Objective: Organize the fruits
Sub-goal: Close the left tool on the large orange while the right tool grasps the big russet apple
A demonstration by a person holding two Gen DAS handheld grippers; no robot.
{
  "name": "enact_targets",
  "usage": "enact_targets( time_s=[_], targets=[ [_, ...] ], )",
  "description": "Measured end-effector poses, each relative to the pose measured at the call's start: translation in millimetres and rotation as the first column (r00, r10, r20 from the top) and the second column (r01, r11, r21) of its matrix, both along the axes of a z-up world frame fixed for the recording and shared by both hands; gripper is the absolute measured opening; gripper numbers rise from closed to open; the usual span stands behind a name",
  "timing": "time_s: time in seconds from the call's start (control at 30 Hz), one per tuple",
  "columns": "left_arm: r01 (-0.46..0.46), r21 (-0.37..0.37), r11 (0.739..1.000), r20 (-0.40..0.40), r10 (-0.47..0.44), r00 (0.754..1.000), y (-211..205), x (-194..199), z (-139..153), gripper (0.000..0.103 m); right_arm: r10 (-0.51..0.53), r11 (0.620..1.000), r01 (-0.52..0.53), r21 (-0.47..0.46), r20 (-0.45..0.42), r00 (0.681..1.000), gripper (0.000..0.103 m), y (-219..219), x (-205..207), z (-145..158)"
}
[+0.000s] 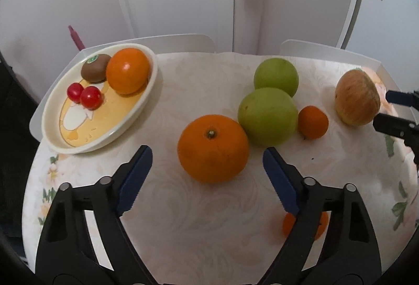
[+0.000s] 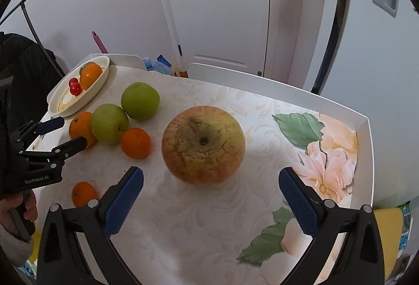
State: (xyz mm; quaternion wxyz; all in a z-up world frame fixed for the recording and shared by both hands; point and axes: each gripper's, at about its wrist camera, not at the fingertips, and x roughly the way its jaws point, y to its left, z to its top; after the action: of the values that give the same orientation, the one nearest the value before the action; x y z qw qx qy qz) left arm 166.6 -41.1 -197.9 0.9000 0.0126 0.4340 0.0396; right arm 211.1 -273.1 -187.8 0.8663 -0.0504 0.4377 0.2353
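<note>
A large orange (image 1: pixel 213 148) lies on the table just ahead of my open, empty left gripper (image 1: pixel 208 154), apart from its blue pads (image 1: pixel 136 177). Two green apples (image 1: pixel 267 116) (image 1: pixel 276 76) and a small tangerine (image 1: pixel 313 122) lie behind it. A reddish-yellow apple (image 2: pixel 203 144) lies just ahead of my open, empty right gripper (image 2: pixel 210 177). A cream oval plate (image 1: pixel 60 138) at the far left holds an orange (image 1: pixel 127 70), a kiwi (image 1: pixel 95 67) and two cherry tomatoes (image 1: pixel 84 95). Another tangerine (image 2: pixel 83 193) lies near the table's front.
The table (image 2: pixel 204 227) has a floral cloth and a raised white rim (image 2: pixel 366 143). A white door (image 2: pixel 222 10) and walls stand behind. The left gripper shows at the left of the right wrist view (image 2: pixel 61 131). The right gripper's tips show at the right edge of the left wrist view (image 1: pixel 390 109).
</note>
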Motion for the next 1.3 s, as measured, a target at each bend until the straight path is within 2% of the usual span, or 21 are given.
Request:
enact_targets(
  time_s=[0.03,0.17,0.2,0.23,0.3,0.67,0.8,1.07,1.13,1.3],
  targets=[
    [0.003,0.004,1.000,-0.005,-0.003,1.000,-0.5,1.0,-1.8,0.082,0.005,1.000,-0.005,0.000,0.000,1.000,0.103,0.3,1.5,-1.7],
    [0.016,0.012,1.000,-0.014,-0.016,1.000,-1.7,3.8,-7.2,0.082,0.013,1.000,-0.013,0.001,-0.005,1.000,0.103,1.7,4.9,-6.0],
    [0.019,0.014,1.000,-0.013,-0.019,1.000,-1.6,4.4,-7.5,0.078,0.015,1.000,-0.015,0.002,-0.006,1.000,0.103,2.1,5.7,-6.8],
    [0.022,0.016,1.000,-0.014,-0.022,1.000,-2.1,4.8,-8.1,0.069,0.018,1.000,-0.018,0.003,-0.007,1.000,0.103,2.9,6.5,-7.8],
    [0.026,0.024,0.999,-0.025,-0.026,0.999,-3.1,5.9,-10.9,0.064,0.021,1.000,-0.021,0.001,-0.007,1.000,0.103,4.4,7.7,-9.4],
    [0.037,0.030,0.999,-0.034,-0.036,0.999,-2.5,-0.4,-10.4,0.063,0.033,0.999,-0.033,-0.007,-0.011,0.999,0.098,12.5,13.5,-14.9],
    [0.031,0.028,0.999,-0.038,-0.030,0.999,-1.2,-2.5,-10.1,0.063,0.043,0.999,-0.043,-0.008,-0.011,0.999,0.092,17.8,15.0,-15.5],
    [0.020,0.023,1.000,-0.042,-0.019,0.999,1.2,-9.1,-9.0,0.063,0.046,0.999,-0.046,-0.014,0.001,0.999,0.091,22.5,16.3,-15.4],
    [0.015,0.022,1.000,-0.042,-0.014,0.999,2.1,-11.5,-8.5,0.063,0.044,0.999,-0.044,-0.013,0.001,0.999,0.085,22.7,16.9,-15.0],
    [0.002,0.019,1.000,-0.038,-0.002,0.999,5.6,-18.8,-6.6,0.063,0.038,0.999,-0.038,-0.019,0.001,0.999,0.081,24.8,17.9,-15.1]
  ],
)
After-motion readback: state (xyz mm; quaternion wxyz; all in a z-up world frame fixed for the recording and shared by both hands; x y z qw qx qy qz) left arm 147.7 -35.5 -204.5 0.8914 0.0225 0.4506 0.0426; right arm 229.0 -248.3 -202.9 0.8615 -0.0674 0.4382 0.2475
